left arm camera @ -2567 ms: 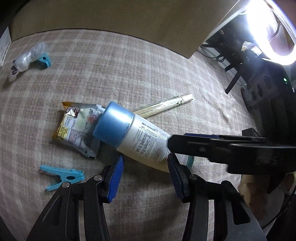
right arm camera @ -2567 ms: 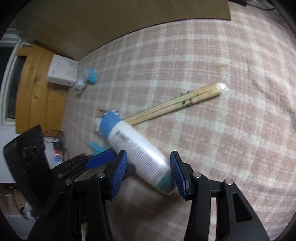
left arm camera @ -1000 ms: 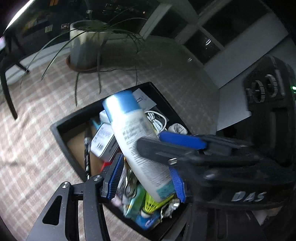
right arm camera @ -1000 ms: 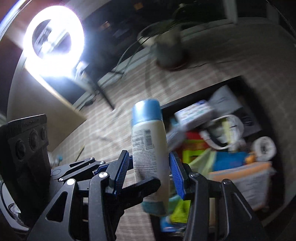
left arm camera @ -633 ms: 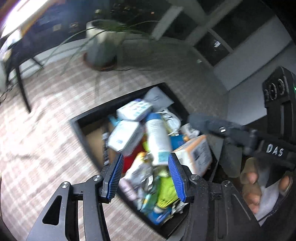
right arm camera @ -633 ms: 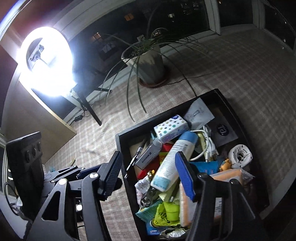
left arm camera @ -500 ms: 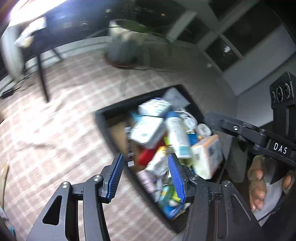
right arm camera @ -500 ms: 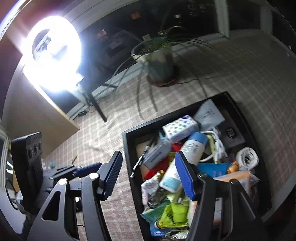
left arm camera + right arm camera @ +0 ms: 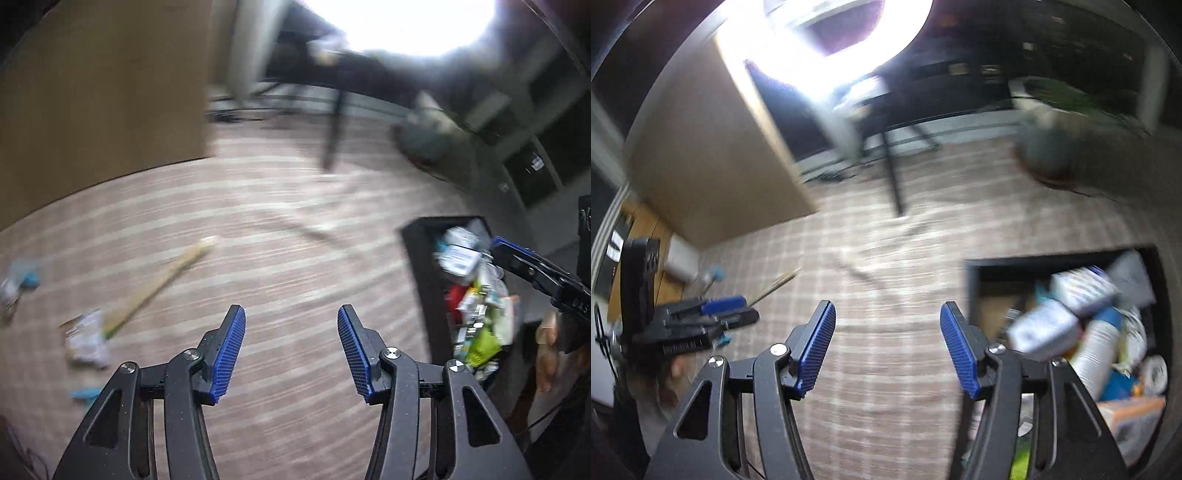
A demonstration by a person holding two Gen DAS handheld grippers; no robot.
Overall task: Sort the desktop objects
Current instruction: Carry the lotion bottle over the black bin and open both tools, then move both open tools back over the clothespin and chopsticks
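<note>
Spreading wider, the empty left gripper (image 9: 291,350) is seen left of the full black rectangular bin (image 9: 421,266); the right gripper (image 9: 888,349) is held released, empty.

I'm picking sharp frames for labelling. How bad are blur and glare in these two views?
Left wrist view: heavy motion smear across the checked cloth, the chopsticks and the black bin; blown-out light along the top edge; only the left hand-held gripper is sharp. Right wrist view: ring light overexposed, bin contents smeared, right hand-held gripper crisp.
</note>
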